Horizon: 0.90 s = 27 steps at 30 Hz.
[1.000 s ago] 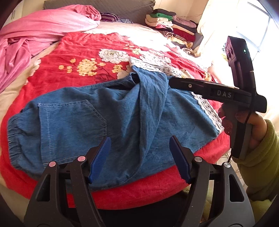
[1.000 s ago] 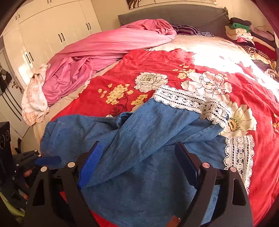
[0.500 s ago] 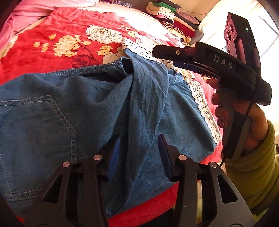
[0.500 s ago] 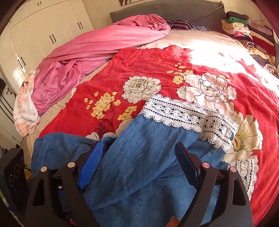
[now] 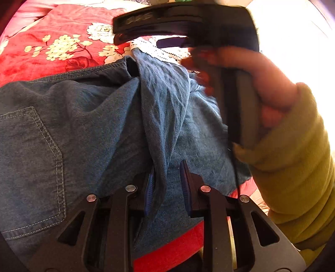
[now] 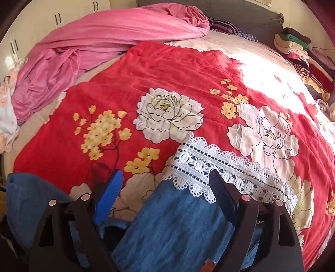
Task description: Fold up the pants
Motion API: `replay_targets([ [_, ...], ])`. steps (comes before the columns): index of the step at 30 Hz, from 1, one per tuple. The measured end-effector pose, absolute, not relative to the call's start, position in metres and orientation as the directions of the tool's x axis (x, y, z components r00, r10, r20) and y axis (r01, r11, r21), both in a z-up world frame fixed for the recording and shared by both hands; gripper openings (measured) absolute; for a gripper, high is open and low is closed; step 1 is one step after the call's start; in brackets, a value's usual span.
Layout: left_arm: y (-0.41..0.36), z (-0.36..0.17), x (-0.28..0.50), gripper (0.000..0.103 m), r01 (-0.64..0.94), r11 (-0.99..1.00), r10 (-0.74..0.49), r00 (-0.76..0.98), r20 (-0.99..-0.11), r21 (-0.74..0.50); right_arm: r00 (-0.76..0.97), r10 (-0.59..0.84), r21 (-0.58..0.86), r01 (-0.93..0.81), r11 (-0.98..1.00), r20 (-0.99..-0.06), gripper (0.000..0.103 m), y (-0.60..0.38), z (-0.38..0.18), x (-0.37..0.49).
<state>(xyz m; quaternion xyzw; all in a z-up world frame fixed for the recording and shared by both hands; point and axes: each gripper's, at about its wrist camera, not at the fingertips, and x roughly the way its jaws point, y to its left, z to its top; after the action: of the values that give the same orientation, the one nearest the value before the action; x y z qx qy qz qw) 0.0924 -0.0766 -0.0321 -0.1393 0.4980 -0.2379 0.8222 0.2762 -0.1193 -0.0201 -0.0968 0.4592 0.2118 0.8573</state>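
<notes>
Red floral blanket (image 6: 171,69), pants (image 5: 88,125) lengthwise left-right, left tool (image 5: 167,184) seemingly pinching fold, right tool (image 6: 165,188) spread.

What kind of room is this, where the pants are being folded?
Most likely a home bedroom. The denim pants lie on a bed with a red floral blanket, beside white wardrobe doors and a stack of folded clothes.

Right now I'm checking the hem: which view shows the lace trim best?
The right wrist view: the lace trim lies sharp and unobstructed across the leg end. The left wrist view shows only a blurred sliver under the right gripper.
</notes>
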Motion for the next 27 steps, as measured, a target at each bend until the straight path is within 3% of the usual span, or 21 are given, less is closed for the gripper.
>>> replay_targets([
  [2,-0.079,-0.032,0.093,0.016,0.256,0.849,-0.529,0.392,-0.753,-0.463,0.483,0.229,-0.002,-0.432,0.902,-0.845,0.078,-0.117,-0.033,0.289],
  [4,-0.082,-0.031,0.093,0.016,0.261,0.849,-0.528,0.394,-0.753,-0.459,0.477,0.204,-0.014,-0.415,0.910,-0.855,0.056,-0.120,-0.045,0.298],
  [9,-0.084,-0.028,0.091,0.016,0.268,0.854,-0.519,0.405,-0.753,-0.445,0.490,0.270,0.070,-0.387,0.919,-0.828,0.016,-0.145,-0.047,0.300],
  [15,-0.082,-0.022,0.087,0.017,0.265,0.856,-0.516,0.415,-0.749,-0.443,0.516,0.395,0.243,-0.339,0.909,-0.760,0.010,-0.188,-0.022,0.281],
  [18,-0.078,-0.016,0.080,0.023,0.266,0.857,-0.515,0.422,-0.746,-0.441,0.533,0.447,0.332,-0.302,0.894,-0.719,0.010,-0.216,-0.009,0.265],
  [23,-0.074,-0.016,0.079,0.032,0.261,0.864,-0.503,0.443,-0.742,-0.430,0.573,0.467,0.418,-0.226,0.880,-0.674,0.010,-0.267,0.007,0.233],
  [27,-0.069,-0.016,0.080,0.033,0.265,0.867,-0.498,0.453,-0.740,-0.422,0.587,0.459,0.466,-0.152,0.872,-0.667,0.010,-0.309,0.010,0.209],
])
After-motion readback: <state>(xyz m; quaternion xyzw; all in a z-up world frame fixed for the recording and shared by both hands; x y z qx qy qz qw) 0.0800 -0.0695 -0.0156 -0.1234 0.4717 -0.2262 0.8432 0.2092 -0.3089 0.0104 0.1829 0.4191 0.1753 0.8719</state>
